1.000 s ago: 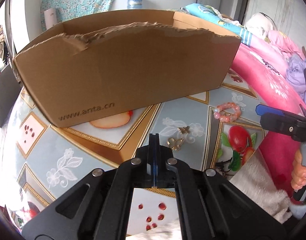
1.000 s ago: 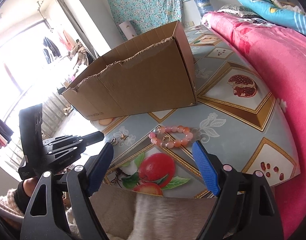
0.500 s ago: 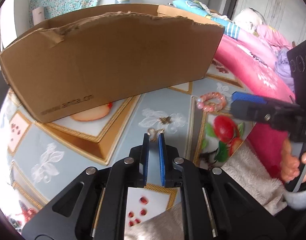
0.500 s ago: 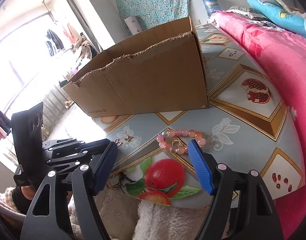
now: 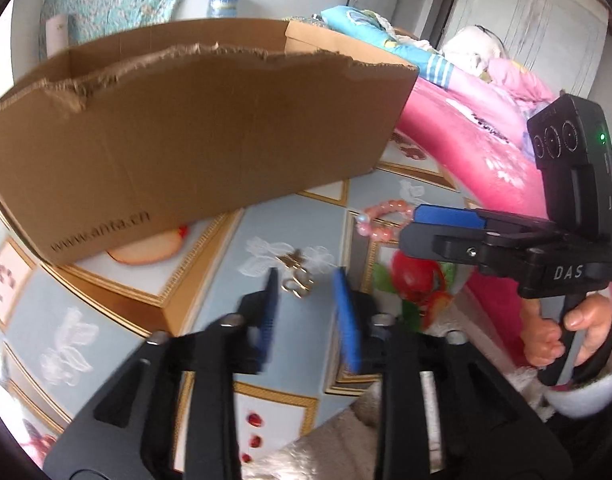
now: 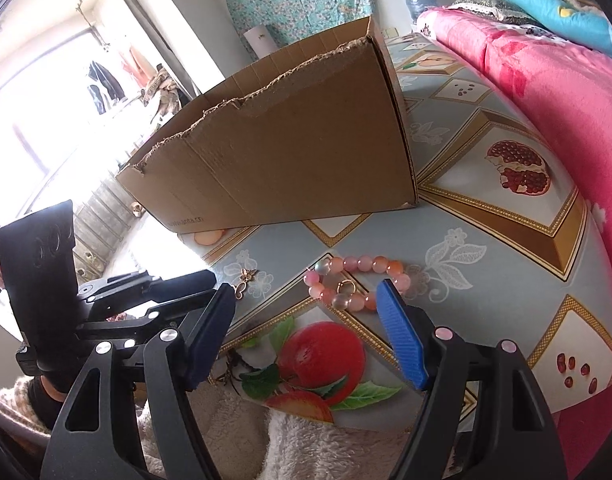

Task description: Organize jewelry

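Both tools gape empty near the cardboard box (image 5: 194,136): left tool (image 5: 304,300) over gold earrings (image 5: 296,286), right tool (image 6: 306,324) before the bead bracelet (image 6: 356,280).

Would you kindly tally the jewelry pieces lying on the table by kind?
Pink beaded bracelet: 1
Small gold ring inside the bracelet loop: 1
Small gold earrings or charms, too small to identify exactly: 2
Total: 4

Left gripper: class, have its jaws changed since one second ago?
Yes. The left gripper has opened from shut, its fingers now flanking the gold earrings on the table.
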The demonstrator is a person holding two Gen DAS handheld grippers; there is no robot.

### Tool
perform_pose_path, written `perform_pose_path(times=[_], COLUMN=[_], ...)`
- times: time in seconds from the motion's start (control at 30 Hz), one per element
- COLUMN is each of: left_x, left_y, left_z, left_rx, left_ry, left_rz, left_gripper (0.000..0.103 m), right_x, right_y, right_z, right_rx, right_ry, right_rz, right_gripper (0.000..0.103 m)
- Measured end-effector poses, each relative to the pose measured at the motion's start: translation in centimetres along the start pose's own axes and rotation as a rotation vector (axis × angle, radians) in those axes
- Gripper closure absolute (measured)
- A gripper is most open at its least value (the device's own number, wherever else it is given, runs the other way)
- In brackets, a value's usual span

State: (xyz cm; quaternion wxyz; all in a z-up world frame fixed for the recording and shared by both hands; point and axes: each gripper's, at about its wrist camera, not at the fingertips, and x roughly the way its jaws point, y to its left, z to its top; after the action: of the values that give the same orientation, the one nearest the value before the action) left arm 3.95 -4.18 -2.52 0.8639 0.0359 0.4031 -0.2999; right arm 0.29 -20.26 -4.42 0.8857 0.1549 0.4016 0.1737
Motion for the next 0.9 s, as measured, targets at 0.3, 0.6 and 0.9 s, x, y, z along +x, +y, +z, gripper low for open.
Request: perform_pose_path(times=[0.3, 0.6, 0.9], left_x=[2.2, 3.5, 2.4], left_y=[-1.4, -2.1, -1.6], left_z=[0.6, 1.4, 0.9], left_rx=[0.162, 0.165, 0.123], left_ry=[0.073, 0.128, 0.101], left_rz=[0.116, 0.132, 0.125], left_gripper=[0.083, 0.088, 0.09], right_x=[-0.3, -0.2, -1.7], right_y=[-0.8, -1.2, -0.5], right_z=[0.5, 0.6, 0.5], right_rx=[0.017, 0.037, 0.012], right_ry=[-0.026, -0.027, -0.055], right_rz=[0.014, 0.021, 0.001], right_gripper=[0.031, 0.031, 0.031])
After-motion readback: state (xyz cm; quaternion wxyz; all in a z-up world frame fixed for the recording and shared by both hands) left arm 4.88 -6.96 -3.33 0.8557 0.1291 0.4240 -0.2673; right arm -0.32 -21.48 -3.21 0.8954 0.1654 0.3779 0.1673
